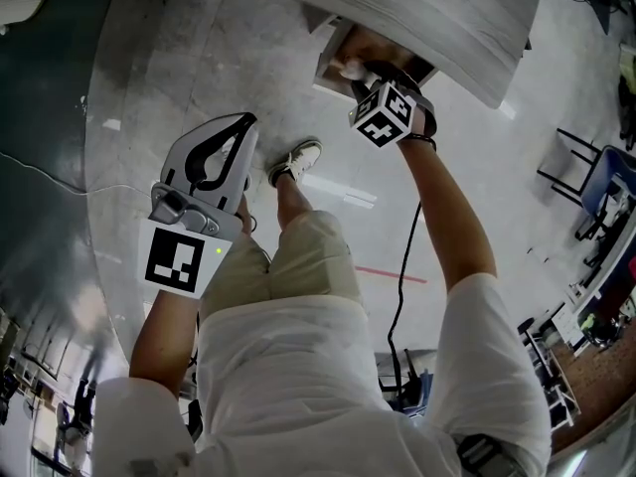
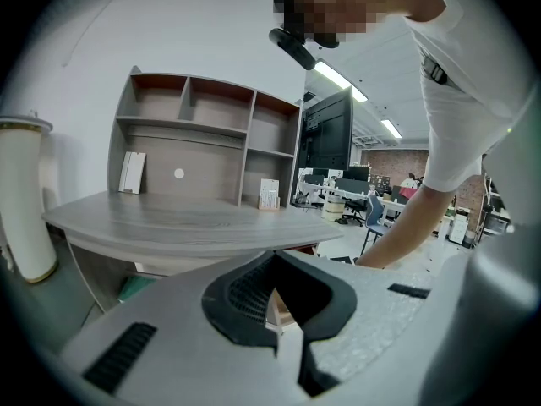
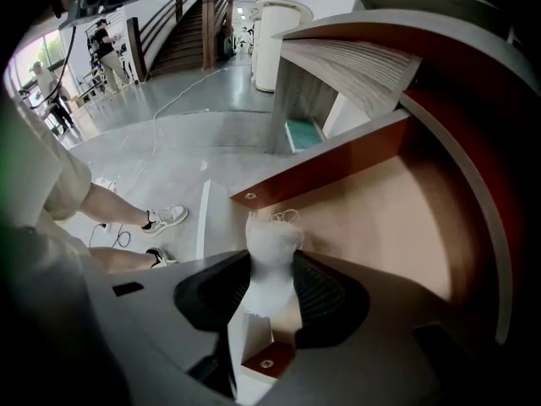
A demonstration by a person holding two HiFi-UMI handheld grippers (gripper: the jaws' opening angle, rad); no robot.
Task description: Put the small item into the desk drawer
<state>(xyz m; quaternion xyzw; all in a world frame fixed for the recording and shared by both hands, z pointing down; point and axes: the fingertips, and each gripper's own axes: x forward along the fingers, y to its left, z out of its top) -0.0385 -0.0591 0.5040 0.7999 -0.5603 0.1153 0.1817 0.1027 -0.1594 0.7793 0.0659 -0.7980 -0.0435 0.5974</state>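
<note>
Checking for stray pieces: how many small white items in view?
1. The white fuzzy item is clamped in the right gripper's jaws at the open drawer; more could hide behind the gripper.

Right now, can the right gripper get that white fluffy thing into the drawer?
Probably yes. The drawer is pulled open, its floor looks bare, and the right gripper holds the white fluffy thing over it, nothing between.

Head view: the desk top (image 1: 427, 8) hides most of the drawer (image 1: 333, 65). Right gripper view: the right gripper (image 3: 270, 301) covers the base of the white item (image 3: 272, 242).
</note>
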